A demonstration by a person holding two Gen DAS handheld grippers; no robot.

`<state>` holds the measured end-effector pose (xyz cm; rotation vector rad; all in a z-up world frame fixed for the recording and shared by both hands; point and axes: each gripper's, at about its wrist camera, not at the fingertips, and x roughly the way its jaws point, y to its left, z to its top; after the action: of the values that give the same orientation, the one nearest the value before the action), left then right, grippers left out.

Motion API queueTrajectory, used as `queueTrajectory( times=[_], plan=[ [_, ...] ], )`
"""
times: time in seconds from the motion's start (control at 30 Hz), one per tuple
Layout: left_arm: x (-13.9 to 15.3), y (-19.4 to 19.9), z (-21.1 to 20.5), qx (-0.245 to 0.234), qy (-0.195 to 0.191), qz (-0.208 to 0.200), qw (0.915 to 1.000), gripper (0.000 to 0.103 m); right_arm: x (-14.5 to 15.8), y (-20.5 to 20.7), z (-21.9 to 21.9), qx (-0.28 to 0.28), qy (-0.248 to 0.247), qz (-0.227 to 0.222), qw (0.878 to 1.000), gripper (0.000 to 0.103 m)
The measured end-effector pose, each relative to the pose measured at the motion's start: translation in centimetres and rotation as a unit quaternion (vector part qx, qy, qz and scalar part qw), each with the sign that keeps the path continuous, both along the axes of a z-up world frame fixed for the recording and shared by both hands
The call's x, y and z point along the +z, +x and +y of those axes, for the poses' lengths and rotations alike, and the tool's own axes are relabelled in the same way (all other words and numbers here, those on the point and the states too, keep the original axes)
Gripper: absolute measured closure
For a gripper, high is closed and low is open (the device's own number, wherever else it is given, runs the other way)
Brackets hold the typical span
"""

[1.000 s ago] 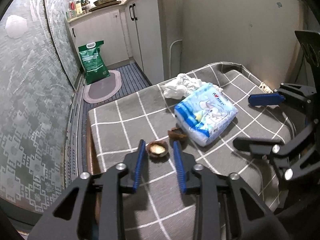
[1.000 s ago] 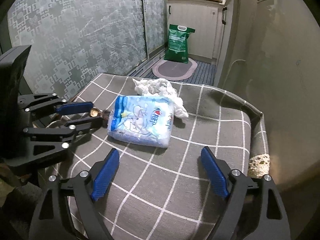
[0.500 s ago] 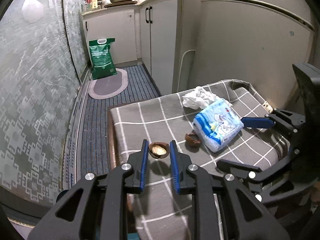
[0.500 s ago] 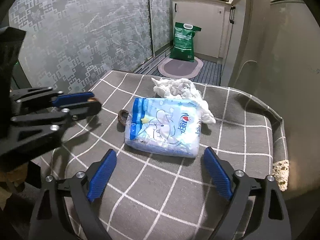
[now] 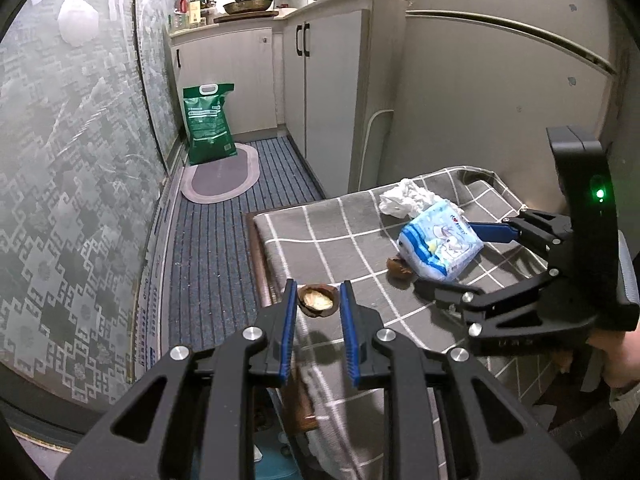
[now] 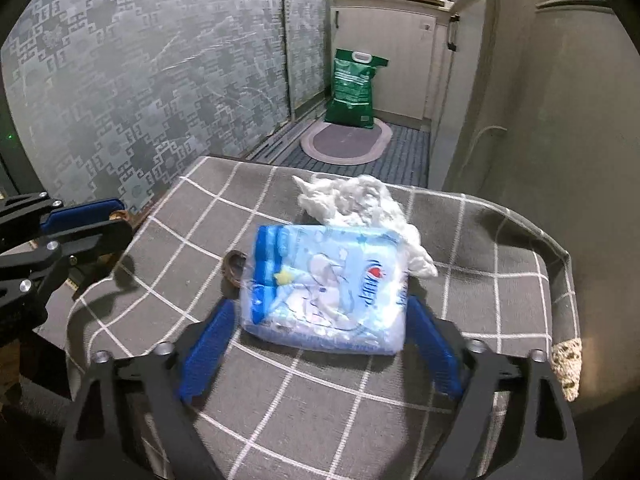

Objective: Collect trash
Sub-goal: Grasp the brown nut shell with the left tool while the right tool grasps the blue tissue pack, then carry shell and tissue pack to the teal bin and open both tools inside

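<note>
Trash pickup, 2 grabs under way
Left gripper [image 5: 318,300] clamps nutshell [image 5: 318,299]; right gripper [image 6: 320,344] closing around tissue pack [image 6: 326,286], pads not yet pressing. Next: squeeze, lift.

A narrow kitchen passage ran past a frosted, pattern-etched glass partition [image 5: 72,184]. On the dark blue ribbed floor mat [image 5: 216,256] lay an oval grey rug [image 5: 220,174], with a green handled sack [image 5: 208,124] standing just behind it against cream cabinets [image 5: 228,80]. A frying pan [image 5: 246,4] sat on the counter above, brightly lit.
</note>
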<state>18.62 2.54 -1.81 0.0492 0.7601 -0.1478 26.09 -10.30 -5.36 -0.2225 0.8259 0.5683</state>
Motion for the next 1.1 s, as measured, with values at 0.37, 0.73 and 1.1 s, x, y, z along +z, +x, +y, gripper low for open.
queueTrajectory(
  times=[0.37,0.73,1.1],
  plan=[
    [0.7,-1.2,3.4,0.03,-0.009,-0.005,0.9995,0.08,1.6,-0.8,0.2,-0.004,-0.01,-0.016,1.0,0.033],
    [0.1,-2.8,6.8,0.054,-0.004,0.002,0.9986,0.08,4.2,-1.7,2.8,0.013,0.021,-0.034,0.999,0.033],
    [-2.0,-5.0,11.2,0.076,0.013,0.033,0.9965,0.08,5.5,-3.7,8.7,0.069,0.031,-0.041,0.996,0.033]
  ],
)
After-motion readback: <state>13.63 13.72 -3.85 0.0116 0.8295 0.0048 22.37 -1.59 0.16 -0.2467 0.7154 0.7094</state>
